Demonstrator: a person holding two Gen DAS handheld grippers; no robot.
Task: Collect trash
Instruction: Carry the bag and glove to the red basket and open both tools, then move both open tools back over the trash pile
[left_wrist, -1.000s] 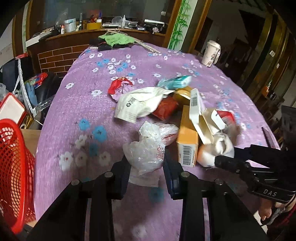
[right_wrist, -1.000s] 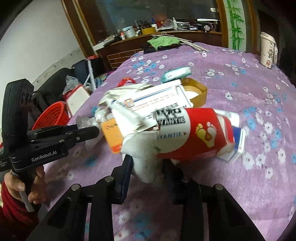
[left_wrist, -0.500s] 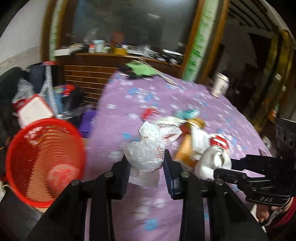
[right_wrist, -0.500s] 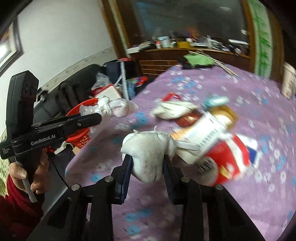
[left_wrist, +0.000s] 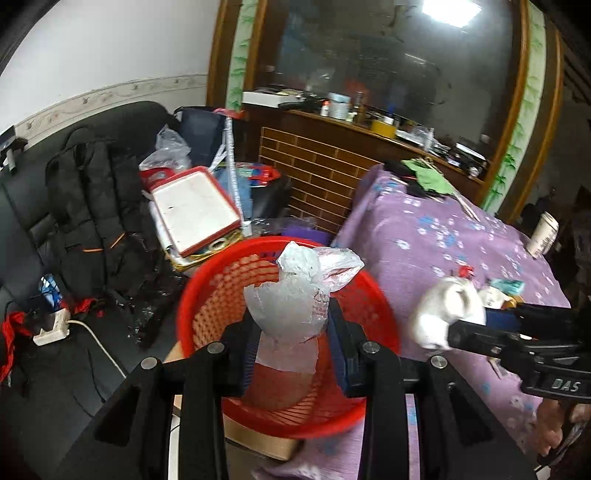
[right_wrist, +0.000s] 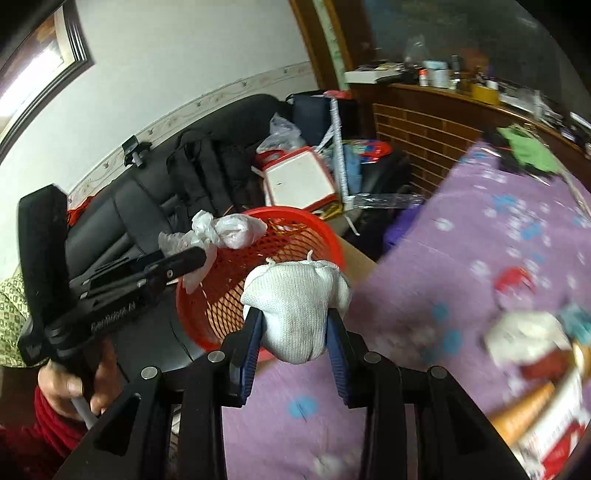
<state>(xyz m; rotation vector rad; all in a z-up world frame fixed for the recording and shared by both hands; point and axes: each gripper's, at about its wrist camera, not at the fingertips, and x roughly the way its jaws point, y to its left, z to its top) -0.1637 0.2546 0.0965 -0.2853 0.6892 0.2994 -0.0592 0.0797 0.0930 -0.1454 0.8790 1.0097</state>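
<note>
holding a crumpled plastic bag (left_wrist: 291, 299) in our left gripper (left_wrist: 293, 350) over the red basket (left_wrist: 207, 295) at frame centre, we should release inside its rim; our right gripper (right_wrist: 293, 343), opening, pinches a white cloth wad (right_wrist: 295, 306) nearing it

Black left gripper (left_wrist: 293, 347) with blue pads (left_wrist: 338, 354), silver screws; red sleeve (right_wrist: 48, 424).

left wrist: close, angled down | right wrist: same | shared: red basket (left_wrist: 207, 295) (right_wrist: 314, 225)
</note>
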